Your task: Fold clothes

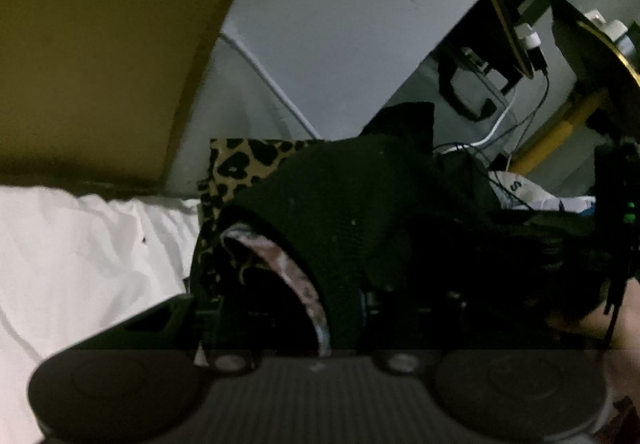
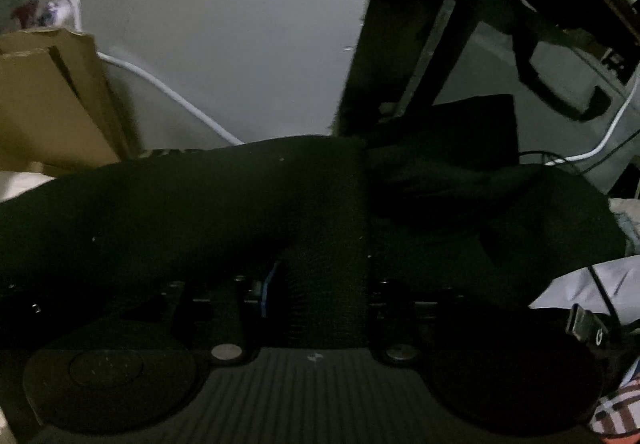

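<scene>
Black ribbed knit fills both wrist views: a dark garment (image 1: 340, 204) heaped on a white sheet (image 1: 80, 264), with a leopard-print piece (image 1: 240, 164) under its far left edge and a pale patterned lining (image 1: 280, 264) showing at a turned-up hem.

At the left gripper (image 1: 288, 308) the hem drapes straight over the fingers, and a fold seems pinched there, as if to hold one edge up while the cloth is laid over. It is too dark to see the pads, so I cannot tell whether it is clenched or loose.

At the right gripper (image 2: 320, 296) a ribbed band of the same garment (image 2: 328, 244) runs down between the fingers. They stand apart on either side of the band and do not appear to press it, so it reads as released, the cloth left lying in the gap.

Behind the bed a cardboard box (image 1: 100, 84) leans at the far left against a pale wall (image 1: 320, 24), with a white cable (image 1: 272, 84) trailing down it. To the far right, a dark desk with plugs and wires (image 1: 520, 44) crowds the corner.
</scene>
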A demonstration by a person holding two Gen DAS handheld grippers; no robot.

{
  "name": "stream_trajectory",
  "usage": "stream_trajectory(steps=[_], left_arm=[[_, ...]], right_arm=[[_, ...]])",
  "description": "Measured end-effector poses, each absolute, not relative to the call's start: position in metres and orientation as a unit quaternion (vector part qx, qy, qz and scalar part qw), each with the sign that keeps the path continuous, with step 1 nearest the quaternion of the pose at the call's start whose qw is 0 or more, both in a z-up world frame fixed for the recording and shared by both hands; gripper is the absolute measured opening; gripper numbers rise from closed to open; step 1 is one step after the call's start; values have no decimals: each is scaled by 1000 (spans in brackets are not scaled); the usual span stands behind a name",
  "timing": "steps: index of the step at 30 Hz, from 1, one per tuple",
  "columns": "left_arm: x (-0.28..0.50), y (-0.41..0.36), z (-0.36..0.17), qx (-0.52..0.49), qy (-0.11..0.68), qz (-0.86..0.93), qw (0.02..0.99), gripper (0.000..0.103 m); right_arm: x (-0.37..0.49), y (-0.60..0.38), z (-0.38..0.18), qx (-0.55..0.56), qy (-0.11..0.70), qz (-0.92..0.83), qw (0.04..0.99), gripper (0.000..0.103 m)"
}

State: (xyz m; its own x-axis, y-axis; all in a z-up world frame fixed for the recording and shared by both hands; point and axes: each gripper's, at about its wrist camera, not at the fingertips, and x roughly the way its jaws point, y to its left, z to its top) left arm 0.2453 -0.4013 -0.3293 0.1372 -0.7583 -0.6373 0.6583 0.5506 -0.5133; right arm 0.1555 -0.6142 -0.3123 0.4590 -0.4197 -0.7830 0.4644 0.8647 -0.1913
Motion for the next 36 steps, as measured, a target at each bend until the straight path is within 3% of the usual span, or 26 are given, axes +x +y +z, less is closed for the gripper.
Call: stream_trajectory(steps=[7,13,26,33,36], left_arm=[[247,-408,-335,-46,458,-483,745,35],[248,-410,-335,-41,454,-487,745,36],[254,-415,-332,-19,450,-495,743,36],[259,-407,-320,-24,442,-503,742,49],[265,-406,-314,-28,433,-504,747,50]], right_arm=[[150,-607,-286,-23,404,-313,859,47],[121,-589,-280,74,347,-260,898,47],[81,-543,-306,198,305,-257,896,47],[83,-527,-333,212,328,-248,886,47],[81,-527,-336,222,327,-248,884,47]])
